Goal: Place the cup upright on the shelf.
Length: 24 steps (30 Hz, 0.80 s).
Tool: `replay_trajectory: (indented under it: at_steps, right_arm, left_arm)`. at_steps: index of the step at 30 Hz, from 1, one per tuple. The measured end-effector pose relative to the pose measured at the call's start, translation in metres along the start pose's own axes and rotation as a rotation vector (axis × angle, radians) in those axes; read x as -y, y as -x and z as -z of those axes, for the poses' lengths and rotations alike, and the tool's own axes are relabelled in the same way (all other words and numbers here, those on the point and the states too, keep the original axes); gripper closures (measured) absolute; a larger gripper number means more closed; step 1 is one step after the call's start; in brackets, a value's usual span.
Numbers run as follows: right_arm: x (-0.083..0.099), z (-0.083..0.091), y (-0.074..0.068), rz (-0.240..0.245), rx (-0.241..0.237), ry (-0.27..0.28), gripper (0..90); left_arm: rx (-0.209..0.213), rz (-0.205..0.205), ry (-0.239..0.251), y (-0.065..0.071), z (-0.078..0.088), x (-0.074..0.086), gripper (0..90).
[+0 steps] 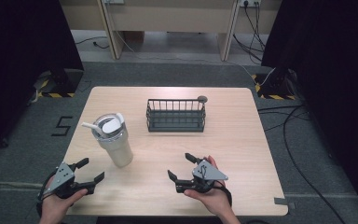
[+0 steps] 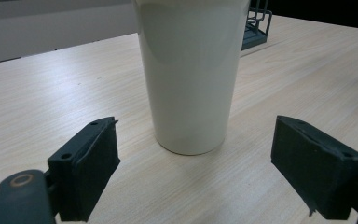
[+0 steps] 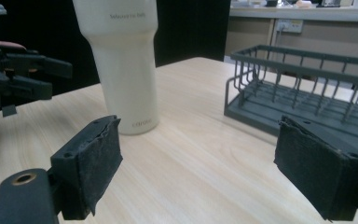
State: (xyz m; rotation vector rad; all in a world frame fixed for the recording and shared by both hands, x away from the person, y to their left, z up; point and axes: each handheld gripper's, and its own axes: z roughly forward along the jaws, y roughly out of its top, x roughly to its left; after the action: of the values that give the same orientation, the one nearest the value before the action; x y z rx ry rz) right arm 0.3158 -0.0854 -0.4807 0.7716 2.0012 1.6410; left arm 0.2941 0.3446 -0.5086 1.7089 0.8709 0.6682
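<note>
Pale wooden counter (image 1: pixel 242 140) carries a tall cream tumbler with a lid and straw (image 1: pixel 114 140), upright at near left. Left gripper (image 1: pixel 89 171) sits just beside it, jaws wide, tumbler straight ahead. Right gripper (image 1: pixel 182 166), also wide and empty, lies farther off.

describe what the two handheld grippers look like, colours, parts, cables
Both are black two-jaw tools. The left gripper and the right gripper each carry a grey three-cornered plate on top; the right one's plate bears a small dark mark. Each jaw ends in a blocky black pad with a rough, slightly frayed face and small screw holes along the top. A black cable loops from the left gripper's rear. No sleeves are visible at the wrists.
</note>
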Motion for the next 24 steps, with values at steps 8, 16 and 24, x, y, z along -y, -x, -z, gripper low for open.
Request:
replay_trajectory:
  at_steps: [8, 16, 24]
  right_arm:
    - [-0.013, -0.023, -0.004, -0.05, -0.035, -0.043, 16.6]
    - [-0.021, -0.044, -0.003, -0.065, -0.036, -0.011, 16.9]
    - [-0.03, -0.072, -0.011, -0.027, -0.056, -0.016, 16.8]
  left_arm:
    - [0.006, 0.021, 0.009, -0.001, 0.002, 0.001, 14.1]
    - [0.009, 0.02, 0.01, 0.0, 0.001, 0.001, 14.2]
    - [0.011, 0.017, 0.009, 0.001, 0.001, 0.001, 14.2]
